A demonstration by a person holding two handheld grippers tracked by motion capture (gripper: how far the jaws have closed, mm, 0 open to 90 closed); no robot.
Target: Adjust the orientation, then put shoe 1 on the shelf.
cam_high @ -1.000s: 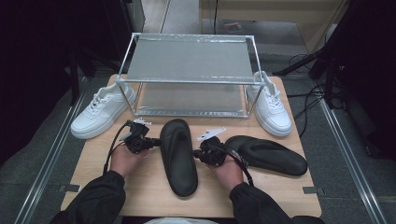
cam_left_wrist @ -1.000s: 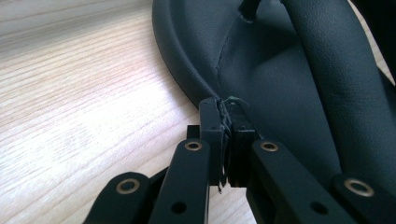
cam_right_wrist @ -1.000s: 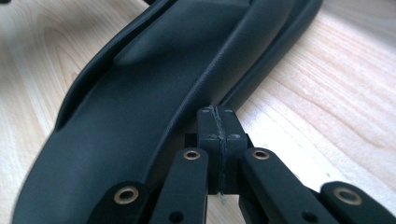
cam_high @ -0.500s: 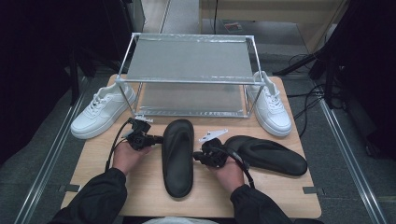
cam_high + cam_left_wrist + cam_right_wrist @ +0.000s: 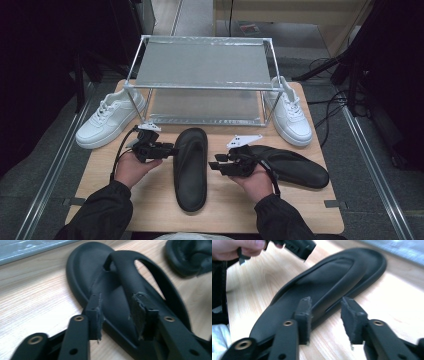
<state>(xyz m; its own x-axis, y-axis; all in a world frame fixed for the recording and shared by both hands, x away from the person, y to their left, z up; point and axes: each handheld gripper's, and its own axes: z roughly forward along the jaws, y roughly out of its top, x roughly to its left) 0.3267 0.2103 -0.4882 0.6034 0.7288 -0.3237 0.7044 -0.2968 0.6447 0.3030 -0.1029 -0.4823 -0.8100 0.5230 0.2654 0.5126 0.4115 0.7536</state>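
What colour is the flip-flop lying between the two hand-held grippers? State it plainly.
Black all over, the matte rubber flip-flop; the high view shows it best.

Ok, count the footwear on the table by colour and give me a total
White sneakers: 2, the left white sneaker and the right white sneaker
Black sandals: 2, the middle black sandal and the right black sandal
Total: 4

We see the tabletop (image 5: 150,200) evenly lit from above, surroundings dark; gripper views are soft and blurred, with glare on the pale wood.
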